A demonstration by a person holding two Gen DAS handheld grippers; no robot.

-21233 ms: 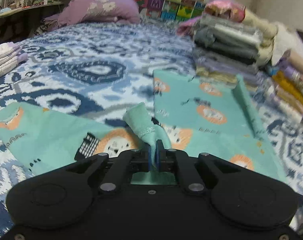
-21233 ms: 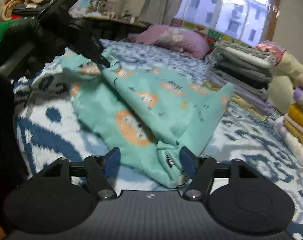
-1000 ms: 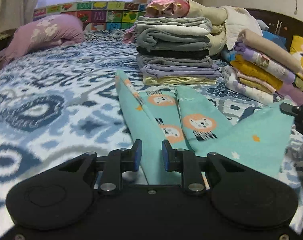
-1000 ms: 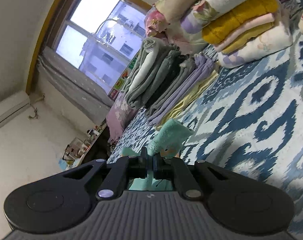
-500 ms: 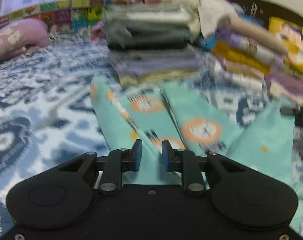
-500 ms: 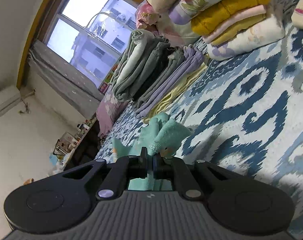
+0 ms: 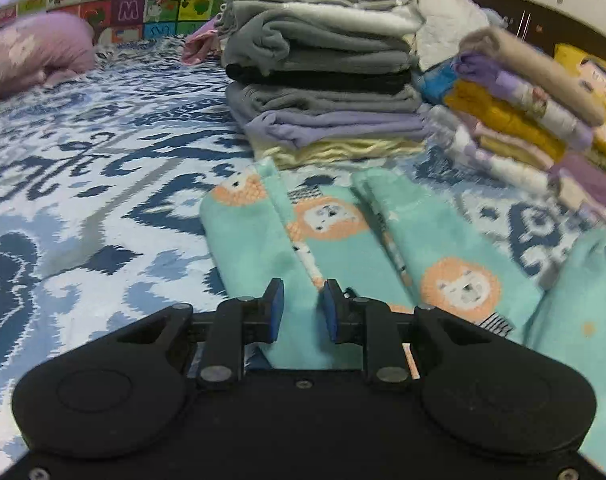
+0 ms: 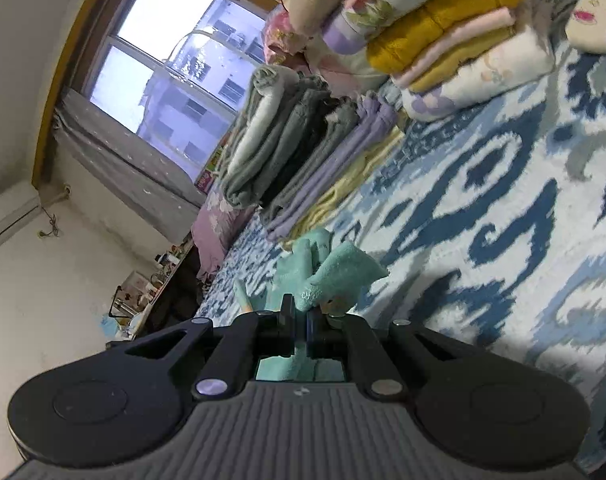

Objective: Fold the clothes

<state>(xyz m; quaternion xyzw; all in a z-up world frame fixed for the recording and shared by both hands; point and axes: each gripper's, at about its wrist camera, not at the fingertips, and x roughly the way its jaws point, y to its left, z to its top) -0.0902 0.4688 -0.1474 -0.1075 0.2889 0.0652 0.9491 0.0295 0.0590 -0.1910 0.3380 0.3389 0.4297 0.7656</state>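
A teal garment with orange lion prints lies folded lengthwise on the blue and white patterned bed cover. My left gripper is open a little, low over the garment's near end, with teal cloth showing between and below the fingers. My right gripper is shut on a bunched corner of the teal garment and holds it raised above the bed. That raised part shows at the right edge of the left wrist view.
A stack of folded grey, black, lilac and yellow clothes stands just beyond the garment. A second stack of yellow, purple and beige items lies to the right. A pink pillow and window are at the far end.
My left gripper has moved forward and lower over the garment. My right gripper still holds the raised corner and has shifted slightly closer to the stacks.
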